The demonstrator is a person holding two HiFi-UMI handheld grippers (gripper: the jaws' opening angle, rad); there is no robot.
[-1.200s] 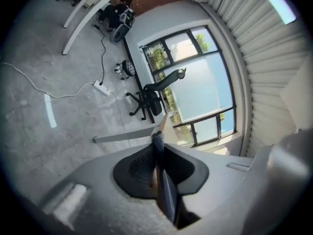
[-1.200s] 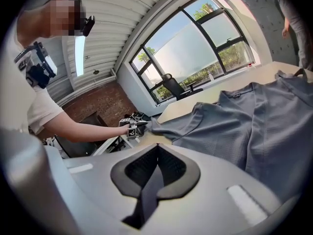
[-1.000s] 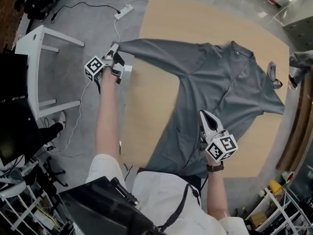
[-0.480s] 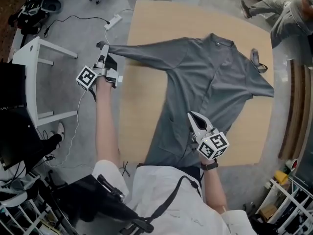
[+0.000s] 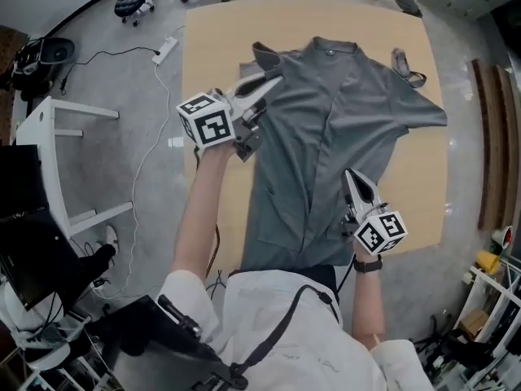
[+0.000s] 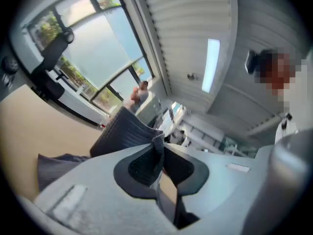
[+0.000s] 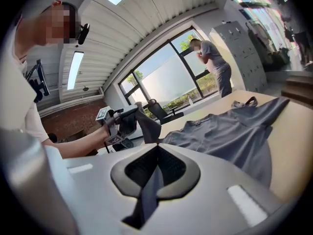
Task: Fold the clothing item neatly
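Note:
A grey long-sleeved shirt (image 5: 350, 112) lies spread, collar away from me, on the wooden table (image 5: 207, 31). My left gripper (image 5: 273, 81) is shut on the shirt's left sleeve (image 6: 124, 133) and holds it lifted over the shirt's left chest; grey cloth shows between its pads (image 6: 146, 163). The cuff (image 5: 260, 54) sticks out past the tips. My right gripper (image 5: 351, 175) is shut and sits low over the shirt's right side near the hem. Whether it pinches cloth I cannot tell. In the right gripper view the shirt (image 7: 230, 126) stretches ahead, with the left gripper (image 7: 128, 117) and sleeve raised at left.
A white frame table (image 5: 49, 129) stands on the floor at left, with a power strip (image 5: 163, 50) and cable beside it. An office chair base (image 5: 134, 2) is beyond. A person (image 7: 215, 65) stands past the table's far edge. The shirt's right cuff (image 5: 404, 63) lies at the far right.
My left gripper has carried the sleeve from beyond the table's left edge rightward and over the shirt. The right gripper stayed by the hem. The head view has shifted.

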